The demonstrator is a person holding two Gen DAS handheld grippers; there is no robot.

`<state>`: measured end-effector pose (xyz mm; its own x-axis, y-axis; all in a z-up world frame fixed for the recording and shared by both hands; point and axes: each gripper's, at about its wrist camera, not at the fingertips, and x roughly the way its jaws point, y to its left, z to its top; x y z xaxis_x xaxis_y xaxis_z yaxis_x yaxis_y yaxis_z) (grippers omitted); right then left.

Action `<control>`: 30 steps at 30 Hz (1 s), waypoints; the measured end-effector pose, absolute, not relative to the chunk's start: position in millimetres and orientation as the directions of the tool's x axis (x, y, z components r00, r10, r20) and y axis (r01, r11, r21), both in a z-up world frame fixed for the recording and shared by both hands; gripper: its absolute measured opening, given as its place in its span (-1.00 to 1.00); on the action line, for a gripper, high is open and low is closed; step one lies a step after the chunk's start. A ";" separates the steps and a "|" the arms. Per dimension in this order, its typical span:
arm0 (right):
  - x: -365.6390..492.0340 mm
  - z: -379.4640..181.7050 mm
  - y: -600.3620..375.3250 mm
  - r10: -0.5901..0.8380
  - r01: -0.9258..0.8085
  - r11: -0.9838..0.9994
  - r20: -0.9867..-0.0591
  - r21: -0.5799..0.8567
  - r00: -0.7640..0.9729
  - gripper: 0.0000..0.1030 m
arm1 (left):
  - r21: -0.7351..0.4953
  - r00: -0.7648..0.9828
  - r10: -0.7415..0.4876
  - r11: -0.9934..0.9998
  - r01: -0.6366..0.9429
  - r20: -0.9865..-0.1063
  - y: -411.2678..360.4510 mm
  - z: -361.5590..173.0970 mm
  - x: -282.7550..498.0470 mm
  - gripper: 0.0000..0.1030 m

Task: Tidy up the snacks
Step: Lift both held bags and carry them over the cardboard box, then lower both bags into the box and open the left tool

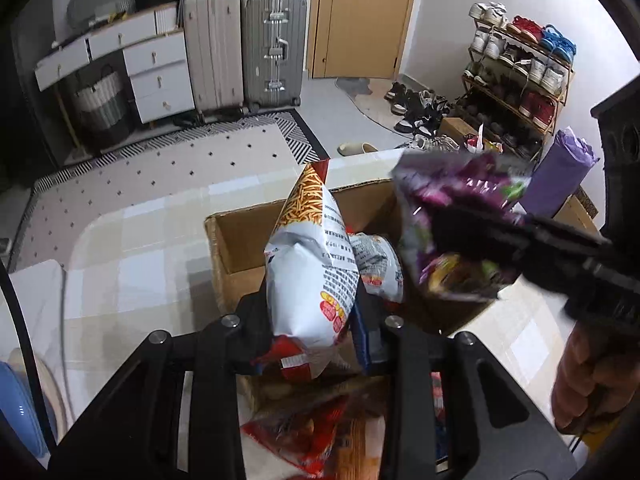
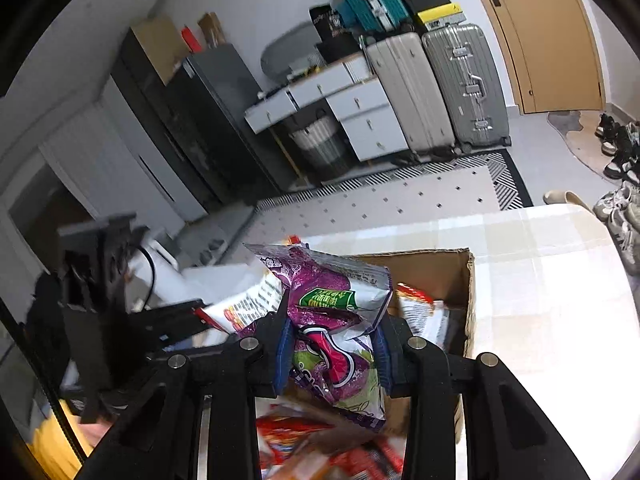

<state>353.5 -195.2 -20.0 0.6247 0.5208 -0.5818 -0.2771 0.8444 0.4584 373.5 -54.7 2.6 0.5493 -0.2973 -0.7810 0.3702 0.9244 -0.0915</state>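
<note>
My left gripper [image 1: 310,316] is shut on a white snack bag with an orange fries print [image 1: 310,264], held upright above the open cardboard box [image 1: 236,240]. My right gripper [image 2: 332,344] is shut on a purple snack bag [image 2: 336,312], also over the cardboard box [image 2: 466,312]. In the left wrist view the purple bag [image 1: 452,208] hangs blurred at the right in the right gripper [image 1: 472,236]. In the right wrist view the white bag [image 2: 244,304] shows at the left, held by the left gripper [image 2: 192,316]. Another white bag [image 1: 380,264] lies inside the box.
The box stands on a checked tablecloth [image 1: 140,248]. Red and orange snack packs [image 1: 316,432] lie below the grippers. A person's hand [image 1: 588,380] grips the right tool. On the floor beyond are a patterned rug [image 1: 168,168], suitcases [image 1: 272,48] and a shoe rack [image 1: 520,72].
</note>
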 end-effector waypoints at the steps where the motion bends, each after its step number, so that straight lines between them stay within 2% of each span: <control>1: 355.9 -24.1 -194.8 0.512 -0.274 0.851 -0.592 0.448 0.622 -0.34 | -0.095 0.543 -0.296 0.925 0.368 -0.786 -57.9 0.0 381.5 -0.44; 10: 380.1 -58.9 -191.5 0.448 -0.234 0.891 -0.671 0.389 0.591 -0.34 | -0.103 0.497 -0.287 0.925 0.365 -0.819 -64.9 -38.7 431.5 -0.43; 22: 389.0 -75.5 -185.9 0.438 -0.242 0.898 -0.705 0.367 0.558 -0.34 | -0.082 0.468 -0.258 0.929 0.362 -0.845 -64.8 -84.4 459.0 -0.43; 30: 391.7 -81.1 -180.7 0.428 -0.228 0.903 -0.722 0.363 0.544 -0.33 | -0.070 0.473 -0.250 0.929 0.364 -0.845 -62.8 -94.0 455.6 -0.43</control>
<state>391.7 -180.7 -81.1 0.5438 0.4275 -0.7222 -0.2280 0.9034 0.3631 455.6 -62.8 -94.0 0.4734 -0.2496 -0.8447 0.3642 0.9287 -0.0704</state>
